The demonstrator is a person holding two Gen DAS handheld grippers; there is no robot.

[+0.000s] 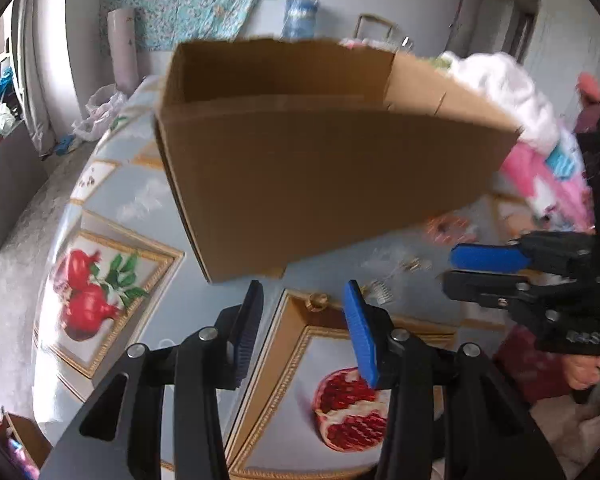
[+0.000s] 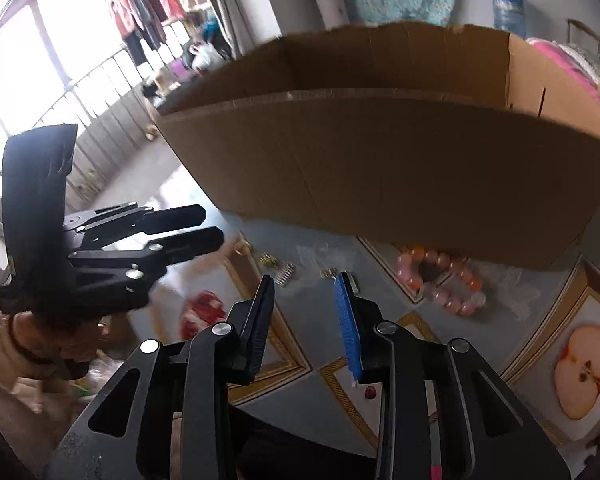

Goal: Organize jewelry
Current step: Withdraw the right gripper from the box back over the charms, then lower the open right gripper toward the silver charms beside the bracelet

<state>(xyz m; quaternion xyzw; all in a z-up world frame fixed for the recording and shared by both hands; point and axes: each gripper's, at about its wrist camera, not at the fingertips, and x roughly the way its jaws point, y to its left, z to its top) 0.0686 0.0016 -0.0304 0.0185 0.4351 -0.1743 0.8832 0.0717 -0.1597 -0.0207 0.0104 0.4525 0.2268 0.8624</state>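
Note:
An open brown cardboard box (image 1: pixel 320 152) stands on the table; it also shows in the right wrist view (image 2: pixel 400 168). A pink and orange bead bracelet (image 2: pixel 440 280) lies in front of the box, blurred in the left wrist view (image 1: pixel 448 229). Small gold earrings (image 2: pixel 269 260), a silver spring-like piece (image 2: pixel 286 273) and a gold ring (image 1: pixel 318 301) lie on the cloth. My left gripper (image 1: pixel 304 296) is open and empty above the table, and shows in the right wrist view (image 2: pixel 208 236). My right gripper (image 2: pixel 305 284) is open and empty near the earrings, and shows in the left wrist view (image 1: pixel 454 268).
The table (image 1: pixel 120 184) has a blue cloth printed with framed pomegranates and an apple. Pink and white cloth (image 1: pixel 532 132) is piled at the box's right. Floor, a window and hanging clothes (image 2: pixel 148 8) lie beyond the table's left edge.

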